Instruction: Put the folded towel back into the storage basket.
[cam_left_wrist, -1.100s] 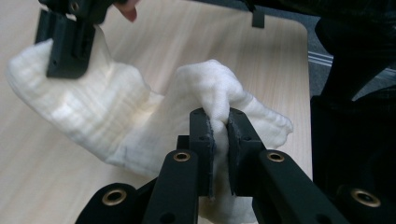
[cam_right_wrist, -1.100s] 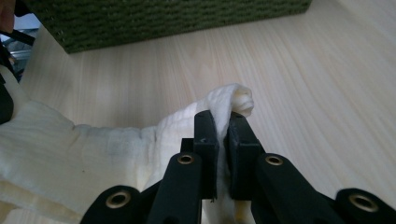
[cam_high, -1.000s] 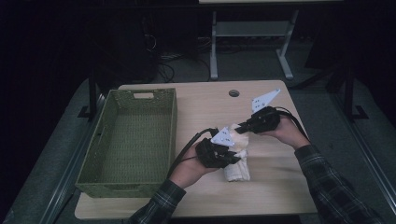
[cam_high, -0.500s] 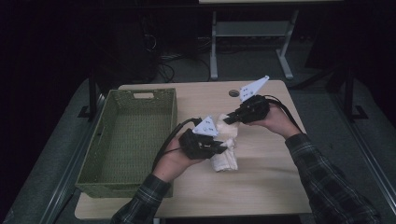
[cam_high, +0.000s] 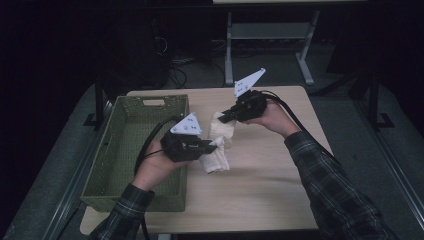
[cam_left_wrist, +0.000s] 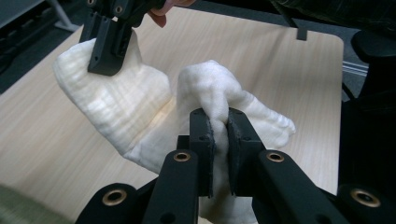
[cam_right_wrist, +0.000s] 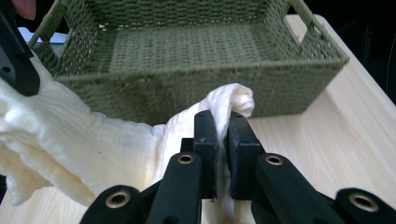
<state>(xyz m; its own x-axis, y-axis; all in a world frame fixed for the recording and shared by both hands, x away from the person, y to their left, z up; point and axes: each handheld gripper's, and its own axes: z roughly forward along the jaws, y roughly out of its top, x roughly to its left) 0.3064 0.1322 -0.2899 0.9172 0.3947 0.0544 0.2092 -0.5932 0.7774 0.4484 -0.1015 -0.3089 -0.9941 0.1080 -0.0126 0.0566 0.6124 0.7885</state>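
A cream folded cloth (cam_high: 218, 145) hangs between both grippers above the wooden table (cam_high: 270, 185). My left gripper (cam_high: 214, 147) is shut on a bunched edge of the cloth (cam_left_wrist: 212, 93), its jaws pinching the fabric. My right gripper (cam_high: 221, 119) is shut on another corner of the cloth (cam_right_wrist: 233, 100), farther back. In the left gripper view the right gripper (cam_left_wrist: 108, 51) bites the cloth's far upper corner. The cloth's lower end sags toward the tabletop.
A green woven basket (cam_high: 120, 150) with nothing in it stands at the table's left, close beside the left hand; it also fills the background of the right gripper view (cam_right_wrist: 196, 70). A metal stand (cam_high: 270, 40) is on the floor behind the table.
Both hands have risen and shifted left toward the basket, lifting the cloth with them. The cloth now hangs between the grippers instead of lying bunched on the table.
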